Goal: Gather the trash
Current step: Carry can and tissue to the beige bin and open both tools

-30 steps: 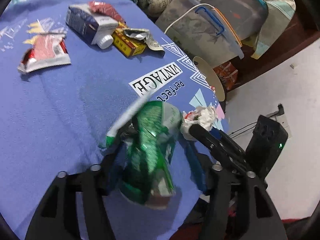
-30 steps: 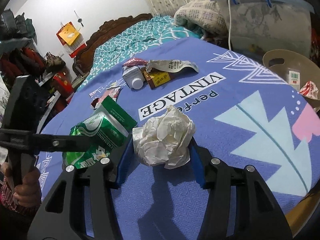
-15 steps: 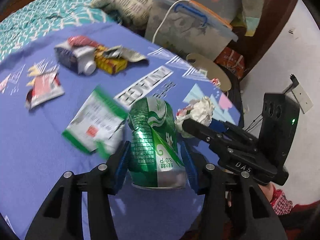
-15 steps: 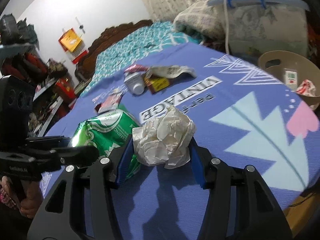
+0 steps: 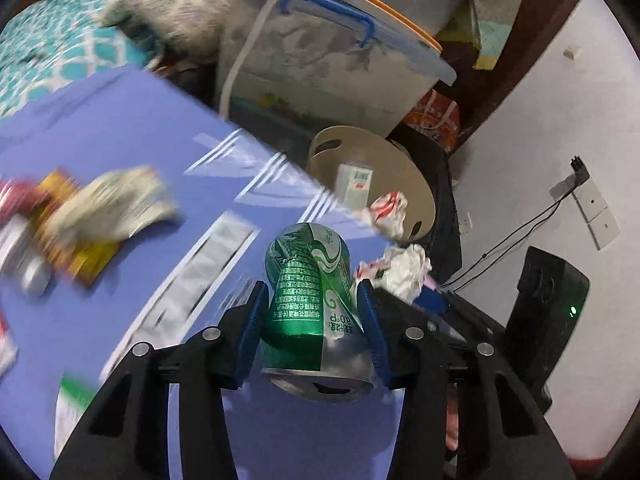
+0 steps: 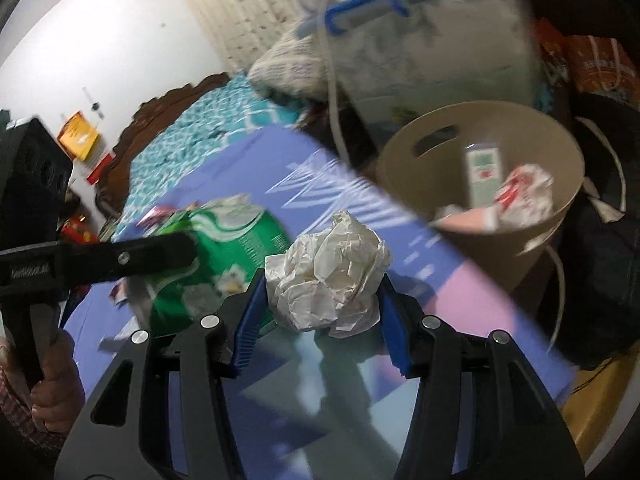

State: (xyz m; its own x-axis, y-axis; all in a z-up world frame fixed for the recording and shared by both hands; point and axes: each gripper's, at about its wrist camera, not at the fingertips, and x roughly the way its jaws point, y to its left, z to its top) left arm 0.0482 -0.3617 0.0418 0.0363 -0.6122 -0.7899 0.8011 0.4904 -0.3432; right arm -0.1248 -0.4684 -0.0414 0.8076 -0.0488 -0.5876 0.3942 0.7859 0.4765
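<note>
A dented green can (image 5: 308, 264) stands upright between the blue pads of my left gripper (image 5: 312, 292); its jaws are closing and press on the can's sides. It is held above the purple cloth (image 5: 120, 120). My right gripper (image 6: 322, 280) is shut on a crumpled white paper ball (image 6: 328, 276), just right of the can (image 6: 224, 248). The beige bin (image 6: 480, 106) stands beyond the cloth's edge, ahead and right of both grippers, with a carton (image 6: 482, 176) and a crumpled wrapper (image 6: 524, 192) inside.
Wrappers and a yellow box (image 5: 80, 256) lie blurred on the cloth at left. A lidded clear storage box with a blue handle (image 5: 332, 60) stands behind the bin (image 5: 420, 184). A white cable hangs beside it. A hand (image 6: 52, 384) grips the left tool.
Both grippers have swung right, and the bin now fills far more of each view. The left jaws have narrowed onto the can, and the green packet that lay against it has dropped to the cloth.
</note>
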